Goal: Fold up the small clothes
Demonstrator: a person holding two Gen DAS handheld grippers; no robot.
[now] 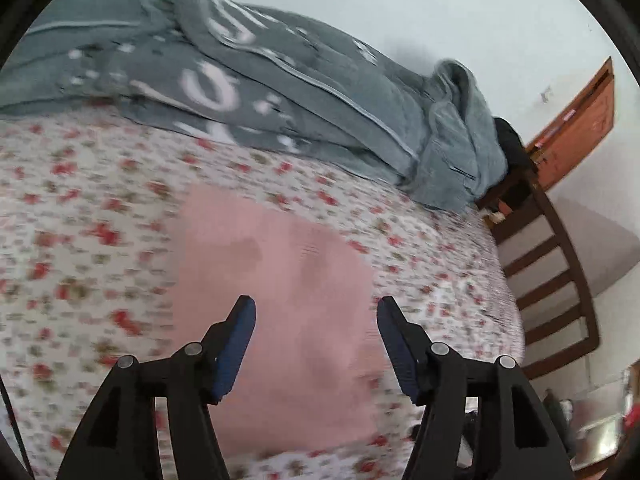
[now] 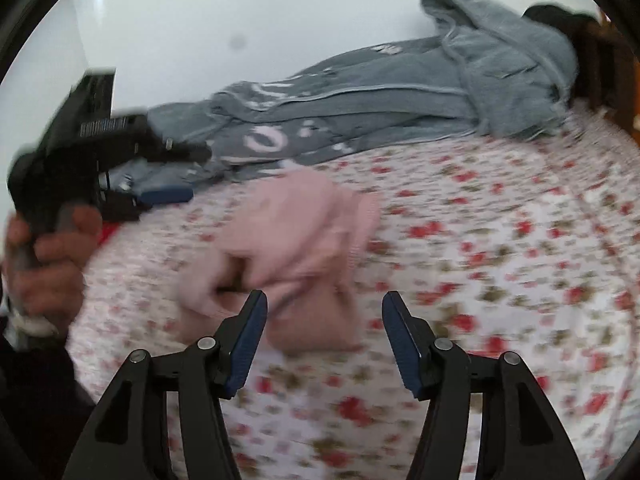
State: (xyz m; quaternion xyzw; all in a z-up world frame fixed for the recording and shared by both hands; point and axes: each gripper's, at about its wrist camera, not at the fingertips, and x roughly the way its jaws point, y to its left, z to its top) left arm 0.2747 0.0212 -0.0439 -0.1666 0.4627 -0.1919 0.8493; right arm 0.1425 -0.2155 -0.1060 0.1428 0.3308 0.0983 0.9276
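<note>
Floral bedsheet [image 1: 80, 208] under pink garment [image 1: 280, 280]; both grippers angled downward, jaws apart.

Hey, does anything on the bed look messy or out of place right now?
The pink garment on the floral sheet is bunched and rumpled rather than lying flat or neatly folded. Behind it, the grey blanket sits in a loose heap against the wall. Nothing looks spilled or damaged.

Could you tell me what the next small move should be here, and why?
Probably lower the right hand-held gripper onto the near edge of the rumpled pink knitted garment. Both it and the left hand-held gripper are open and empty, and the garment lies bunched on the floral bedsheet.
</note>
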